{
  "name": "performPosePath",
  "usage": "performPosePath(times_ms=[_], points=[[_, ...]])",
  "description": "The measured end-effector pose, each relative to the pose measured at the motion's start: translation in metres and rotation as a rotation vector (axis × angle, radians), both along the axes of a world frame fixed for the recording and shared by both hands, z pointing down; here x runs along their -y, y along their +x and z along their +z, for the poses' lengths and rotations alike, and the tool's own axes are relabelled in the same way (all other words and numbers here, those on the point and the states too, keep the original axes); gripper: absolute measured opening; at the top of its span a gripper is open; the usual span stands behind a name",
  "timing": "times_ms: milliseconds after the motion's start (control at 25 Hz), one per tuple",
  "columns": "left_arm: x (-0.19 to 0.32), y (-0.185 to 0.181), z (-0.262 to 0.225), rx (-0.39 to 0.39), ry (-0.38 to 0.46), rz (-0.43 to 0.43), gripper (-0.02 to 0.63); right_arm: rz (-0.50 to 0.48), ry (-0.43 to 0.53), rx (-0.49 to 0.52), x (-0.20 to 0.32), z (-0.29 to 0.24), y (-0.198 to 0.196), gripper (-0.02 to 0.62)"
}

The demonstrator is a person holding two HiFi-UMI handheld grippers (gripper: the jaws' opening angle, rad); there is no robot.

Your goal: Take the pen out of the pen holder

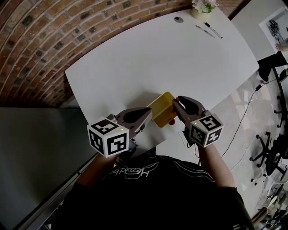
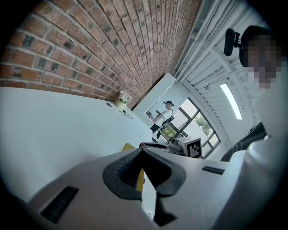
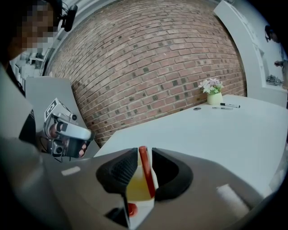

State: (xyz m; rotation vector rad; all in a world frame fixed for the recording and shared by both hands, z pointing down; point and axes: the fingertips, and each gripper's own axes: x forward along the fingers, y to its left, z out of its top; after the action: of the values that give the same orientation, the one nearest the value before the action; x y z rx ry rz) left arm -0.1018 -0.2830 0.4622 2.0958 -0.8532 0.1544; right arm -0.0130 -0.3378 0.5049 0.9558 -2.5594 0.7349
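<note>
A yellow pen holder (image 1: 163, 99) stands near the white table's front edge, between my two grippers. A red pen (image 3: 145, 173) sticks up out of the pen holder (image 3: 137, 186). My right gripper (image 1: 176, 103) is at the holder's right side, and in its own view the right gripper (image 3: 144, 151) is open, with the pen between its jaws. My left gripper (image 1: 150, 117) rests against the holder's left wall. Its tips (image 2: 143, 149) meet, and the holder (image 2: 140, 177) shows through the hollow behind them. Whether they pinch the wall is unclear.
A small red thing (image 1: 172, 121) lies by the holder's near right corner. At the table's far end stand a flower pot (image 1: 201, 9), a black marker (image 1: 213, 30) and a small round disc (image 1: 178, 19). Office chairs (image 1: 270, 152) and a cable are on the floor to the right.
</note>
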Motion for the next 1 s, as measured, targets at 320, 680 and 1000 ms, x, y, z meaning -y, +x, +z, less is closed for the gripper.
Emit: performPosePath(times_ms=[320,680,1000], points=[[0.0020,-0.0019,0.0009,0.003,-0.004,-0.010,0.005,-0.010,0.021,-0.006,0.0002,0.0002,-0.0009,0.075],[-0.0002,-0.0017,0.0020,0.009,-0.003,-0.016,0.004,-0.006,0.039,-0.022,-0.0006,0.0000,-0.0005,0.057],[-0.0019,0.0011,-0.0022,0.018,-0.001,-0.018,0.004,-0.007,0.054,-0.031,-0.0011,-0.0023,0.0031,0.054]])
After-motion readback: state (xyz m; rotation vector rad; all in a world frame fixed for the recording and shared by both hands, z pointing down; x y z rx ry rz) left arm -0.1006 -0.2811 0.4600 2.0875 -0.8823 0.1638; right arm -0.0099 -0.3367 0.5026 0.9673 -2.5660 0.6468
